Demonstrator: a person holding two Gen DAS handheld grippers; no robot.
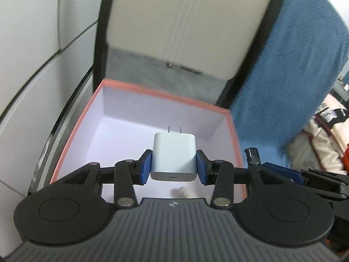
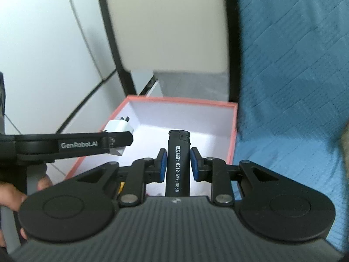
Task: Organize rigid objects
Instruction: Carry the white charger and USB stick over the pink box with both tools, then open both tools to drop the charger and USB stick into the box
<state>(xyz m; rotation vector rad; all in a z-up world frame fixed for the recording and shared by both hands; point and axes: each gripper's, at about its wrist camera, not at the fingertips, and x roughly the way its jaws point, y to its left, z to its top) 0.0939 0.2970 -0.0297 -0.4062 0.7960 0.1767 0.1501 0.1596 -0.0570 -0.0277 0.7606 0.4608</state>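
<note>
Nearest in the left wrist view, the left gripper has its blue pads pressed against the two sides of a white USB charger, gripping it firmly. The charger's port slot faces back toward the camera, and its two metal prongs point forward, away from the gripper, so its long axis runs along the fingers. It hangs above the inside of the box, not touching the floor of it.

In the right wrist view, the right gripper is clamped on a black lighter, one blue pad on each side of its body. The lighter's long axis also runs along the fingers: the capped igniter end points forward over the box, and the base comes back toward the camera. White printed characters and digits run lengthwise down its body. It too is held in the air over the box.

To the left in that view, the left gripper reaches in from the side with the charger between its fingers.

Beneath both lies an open box with a salmon-pink rim and a pale white interior. Just beside its right wall is blue quilted fabric. Beyond the box stands a cream panel in a black frame
</note>
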